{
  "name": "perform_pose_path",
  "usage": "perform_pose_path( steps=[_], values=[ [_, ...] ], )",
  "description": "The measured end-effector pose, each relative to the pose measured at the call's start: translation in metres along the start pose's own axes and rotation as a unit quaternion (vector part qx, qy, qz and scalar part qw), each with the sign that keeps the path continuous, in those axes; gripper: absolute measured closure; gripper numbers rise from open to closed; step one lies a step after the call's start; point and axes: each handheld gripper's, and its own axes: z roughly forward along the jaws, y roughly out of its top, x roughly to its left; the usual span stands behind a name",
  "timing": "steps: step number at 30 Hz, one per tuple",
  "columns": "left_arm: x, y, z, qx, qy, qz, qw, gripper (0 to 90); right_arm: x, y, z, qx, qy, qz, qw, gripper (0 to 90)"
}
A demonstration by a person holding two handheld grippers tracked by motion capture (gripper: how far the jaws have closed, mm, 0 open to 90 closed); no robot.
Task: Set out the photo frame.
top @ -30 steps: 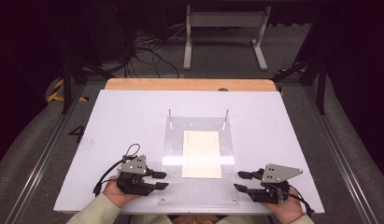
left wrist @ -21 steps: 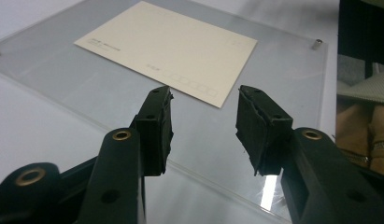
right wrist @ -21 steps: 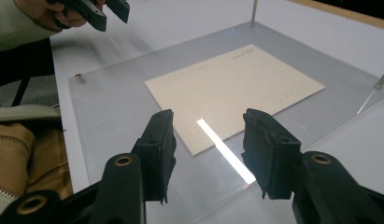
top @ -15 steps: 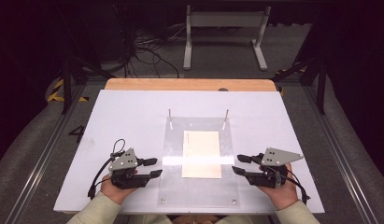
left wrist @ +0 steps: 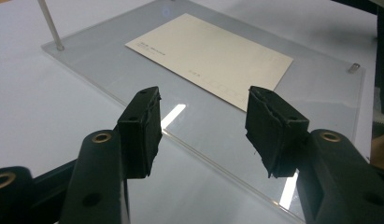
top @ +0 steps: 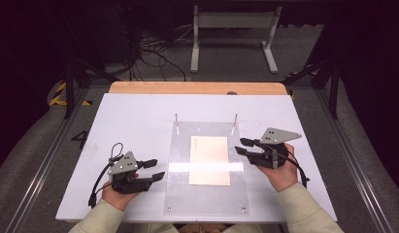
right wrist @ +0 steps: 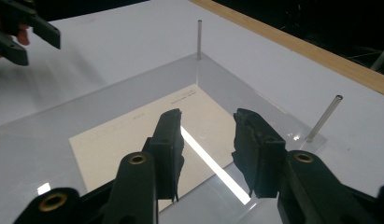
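Note:
A cream card [top: 209, 160] lies flat at the middle of a clear acrylic plate [top: 180, 194] on the white table. Two thin metal pins [top: 176, 118] [top: 234, 119] stand at the plate's far corners. My left gripper [top: 158, 169] rests left of the plate, pointing at it. Its jaws have just been opening and stand open with nothing between them [left wrist: 203, 116], the card [left wrist: 213, 51] beyond them. My right gripper [top: 239, 145] hovers at the plate's right edge. Its jaws [right wrist: 206, 135] have just been closing but stay apart and empty above the card [right wrist: 133, 135].
The white tabletop [top: 139, 121] extends around the plate on all sides. A wooden strip [top: 197, 87] runs along its far edge. Beyond it on the floor are a metal stand [top: 233, 29] and cables [top: 153, 53]. Rails flank the table.
My right gripper has moved away from the table's front edge, up along the plate's right side, and lifted. My left gripper has stayed almost in place while its jaws widened.

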Motion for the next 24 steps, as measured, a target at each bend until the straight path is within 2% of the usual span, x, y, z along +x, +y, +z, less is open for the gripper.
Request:
perform_pose_path(
  steps=[1,2,4,6,7,9,11,15,17,24],
  values=[
    [0.001,-0.001,-0.001,-0.005,-0.003,-0.009,0.9999,46.0,-0.003,0.003,0.003,0.002,-0.002,0.000,1.0000,62.5],
    [0.002,-0.003,-0.001,-0.011,-0.013,-0.026,0.9995,46.1,-0.009,0.008,0.011,0.007,-0.007,0.002,0.9999,62.9],
    [0.003,-0.004,-0.001,-0.011,-0.013,-0.031,0.9994,46.1,-0.014,0.012,0.018,0.007,-0.012,0.006,0.9999,63.0],
    [0.003,-0.005,-0.001,-0.008,-0.010,-0.031,0.9994,46.1,-0.018,0.014,0.021,0.008,-0.014,0.012,0.9998,63.1],
    [0.004,-0.005,-0.001,-0.007,-0.009,-0.033,0.9994,46.1,-0.024,0.017,0.028,0.012,-0.021,0.024,0.9994,63.0],
    [0.004,-0.006,-0.001,-0.005,-0.010,-0.032,0.9994,46.1,-0.027,0.017,0.030,0.014,-0.026,0.026,0.9992,62.6],
    [0.003,-0.006,-0.001,-0.003,-0.005,-0.029,0.9995,46.3,-0.038,0.019,0.038,0.012,-0.045,0.049,0.9977,61.8],
    [0.002,-0.006,-0.001,-0.002,-0.003,-0.028,0.9996,46.3,-0.052,0.018,0.045,0.012,-0.079,0.076,0.9938,57.6],
    [0.002,-0.006,-0.001,0.000,-0.003,-0.026,0.9997,46.3,-0.058,0.018,0.051,0.020,-0.095,0.078,0.9923,58.4],
    [0.003,-0.006,0.000,0.001,-0.005,-0.029,0.9996,46.3,-0.074,0.018,0.068,0.041,-0.125,0.077,0.9884,64.2]
  ],
)
